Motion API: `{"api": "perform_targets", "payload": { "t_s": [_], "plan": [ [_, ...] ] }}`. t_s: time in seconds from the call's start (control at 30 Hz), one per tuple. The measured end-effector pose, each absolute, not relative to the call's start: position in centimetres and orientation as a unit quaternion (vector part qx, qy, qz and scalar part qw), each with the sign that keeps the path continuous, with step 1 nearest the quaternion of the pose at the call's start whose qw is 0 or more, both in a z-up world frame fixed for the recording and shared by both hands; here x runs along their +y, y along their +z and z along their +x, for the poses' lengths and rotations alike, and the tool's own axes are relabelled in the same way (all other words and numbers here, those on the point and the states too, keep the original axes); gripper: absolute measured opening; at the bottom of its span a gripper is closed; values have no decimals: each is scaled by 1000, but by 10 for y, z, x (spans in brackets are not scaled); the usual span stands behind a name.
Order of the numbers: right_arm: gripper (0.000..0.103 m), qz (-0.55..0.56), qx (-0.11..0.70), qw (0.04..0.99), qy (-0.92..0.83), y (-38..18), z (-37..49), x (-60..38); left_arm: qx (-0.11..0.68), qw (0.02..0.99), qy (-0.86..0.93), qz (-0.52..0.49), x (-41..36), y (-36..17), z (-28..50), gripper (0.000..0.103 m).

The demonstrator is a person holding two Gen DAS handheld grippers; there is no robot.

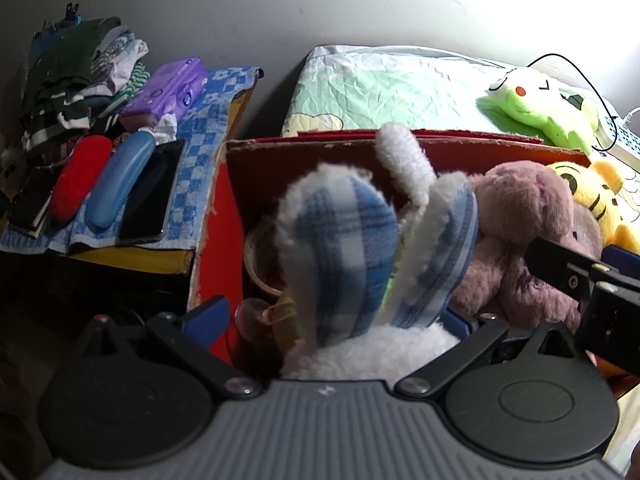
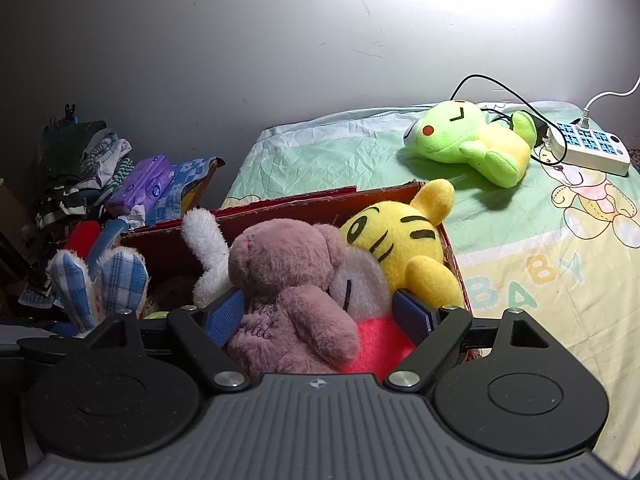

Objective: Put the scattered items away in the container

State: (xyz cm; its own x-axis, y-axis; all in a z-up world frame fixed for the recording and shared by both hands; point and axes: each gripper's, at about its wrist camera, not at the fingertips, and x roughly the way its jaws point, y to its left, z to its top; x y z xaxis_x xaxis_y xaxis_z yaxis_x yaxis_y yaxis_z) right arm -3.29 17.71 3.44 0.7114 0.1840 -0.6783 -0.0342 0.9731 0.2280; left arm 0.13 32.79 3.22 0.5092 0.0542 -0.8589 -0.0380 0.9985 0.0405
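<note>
the red box (image 2: pixel 280 206) sits on the near left part of the bed, its open top facing up, and three soft toys crowd it. a white rabbit (image 1: pixel 360 240) with blue checked ears stands at the left side of the box; the left gripper (image 1: pixel 336 324) has its blue pads spread on either side of the rabbit's white body, and whether they press it or just flank it cannot be told, since the fur hides the contact. in the right wrist view the rabbit's ears (image 2: pixel 100 280) stick up at the left edge of the box.

to the right of the rabbit lies a mauve bear (image 2: pixel 288 292), leaning against a yellow tiger (image 2: pixel 400 240) whose head rises above the far right corner of the box. the right gripper (image 2: pixel 324 318) hangs over the bear with its jaws wide apart, one pad (image 2: pixel 224 318) just beside the bear's left flank and the other near the tiger's arm; it grips nothing.

well apart on the far right of the bed, outside the box, a green frog (image 2: pixel 472 140) lies on its side on the pale sheet (image 2: pixel 340 152), next to a white power strip (image 2: pixel 588 148) with a black cable.

left of the bed, a side table with a blue checked cloth (image 1: pixel 196 160) carries a purple tissue pack (image 1: pixel 168 88), a red case (image 1: pixel 80 176), a blue case (image 1: pixel 120 180), a dark phone (image 1: pixel 154 192) and a heap of folded clothes (image 1: pixel 88 64).
</note>
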Motion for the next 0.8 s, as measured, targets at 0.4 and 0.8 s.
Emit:
{"api": "perform_targets", "payload": {
  "t_s": [0.4,0.8],
  "plan": [
    [86,81,386,917,50,32,-30,184,500,866,20,-2,328,28,-1,102],
    [88,65,409,909,43,39,-22,194,491,871,18,-2,333,32,-2,102]
  ]
}}
